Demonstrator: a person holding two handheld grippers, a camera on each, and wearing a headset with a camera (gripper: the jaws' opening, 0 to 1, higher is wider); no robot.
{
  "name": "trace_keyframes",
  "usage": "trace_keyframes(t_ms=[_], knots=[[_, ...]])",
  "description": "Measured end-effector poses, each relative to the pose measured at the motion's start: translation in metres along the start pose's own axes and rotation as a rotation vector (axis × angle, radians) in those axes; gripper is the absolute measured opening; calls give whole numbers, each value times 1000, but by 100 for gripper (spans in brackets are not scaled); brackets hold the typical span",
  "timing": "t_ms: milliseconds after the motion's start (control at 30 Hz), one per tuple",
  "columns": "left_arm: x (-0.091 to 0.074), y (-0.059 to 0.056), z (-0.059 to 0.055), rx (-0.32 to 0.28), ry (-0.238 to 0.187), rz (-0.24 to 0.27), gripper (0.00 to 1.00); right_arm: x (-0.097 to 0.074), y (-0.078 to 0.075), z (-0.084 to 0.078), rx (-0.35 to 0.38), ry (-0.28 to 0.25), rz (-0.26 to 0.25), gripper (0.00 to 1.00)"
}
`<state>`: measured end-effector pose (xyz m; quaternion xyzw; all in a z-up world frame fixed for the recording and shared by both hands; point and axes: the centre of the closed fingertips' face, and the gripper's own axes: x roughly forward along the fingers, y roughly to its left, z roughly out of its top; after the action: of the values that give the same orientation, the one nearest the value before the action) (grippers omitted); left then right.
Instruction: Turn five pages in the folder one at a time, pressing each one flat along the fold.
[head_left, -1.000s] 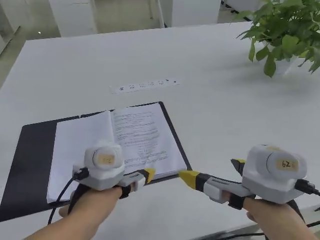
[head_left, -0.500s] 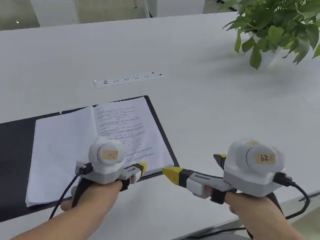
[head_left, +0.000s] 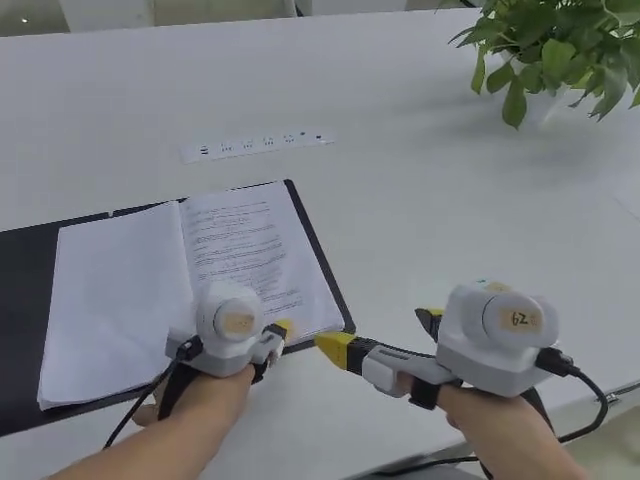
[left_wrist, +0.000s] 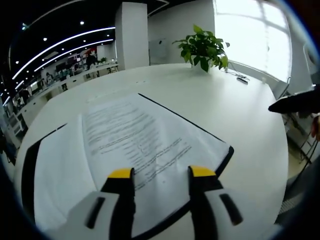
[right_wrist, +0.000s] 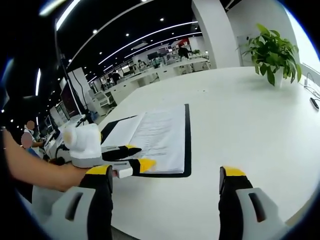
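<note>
An open black folder (head_left: 22, 300) lies at the table's near left, with a printed page (head_left: 245, 250) on its right half and a blank page (head_left: 110, 290) on its left. My left gripper (head_left: 278, 335) stands open low over the printed page's (left_wrist: 135, 140) near right corner, nothing between its jaws (left_wrist: 160, 175). My right gripper (head_left: 380, 332) is wide open just right of the folder's corner, over bare table. In the right gripper view the folder (right_wrist: 165, 132) lies ahead of my right gripper (right_wrist: 166, 171), with the left gripper (right_wrist: 132, 161) at its near edge.
A white power strip (head_left: 255, 147) is set in the table beyond the folder. A potted plant (head_left: 550, 50) stands at the far right. The table's near edge runs just behind my hands. A cable (head_left: 575, 375) trails from the right gripper.
The head camera has shifted. My right gripper has drawn a little closer to the left gripper and the folder's corner. The pages lie as before.
</note>
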<state>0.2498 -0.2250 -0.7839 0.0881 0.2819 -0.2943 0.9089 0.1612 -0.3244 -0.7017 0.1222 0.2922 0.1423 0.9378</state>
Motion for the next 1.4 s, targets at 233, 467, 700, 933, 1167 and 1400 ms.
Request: trace_keyframes(t_ms=[233,467,700,933,1167,1400], knots=[[0,13,3,1,-41,22,21,8,5,-5,8,18,18,87],[2,10,2,24,-42,-2,10,16,6,-8,17,28,26,86],[3,8,4,-4,-62,-21,2,23,8,-7,19,23,35,83],[2,12,4,-125,-87,-23,0,35,10,3,6,-13,54,77],[2,13,3,-175,-93,-34,0,57,14,12,-18,-33,103,59],[2,13,3,-187,-93,-42,0,93,9,21,-22,-25,153,40]])
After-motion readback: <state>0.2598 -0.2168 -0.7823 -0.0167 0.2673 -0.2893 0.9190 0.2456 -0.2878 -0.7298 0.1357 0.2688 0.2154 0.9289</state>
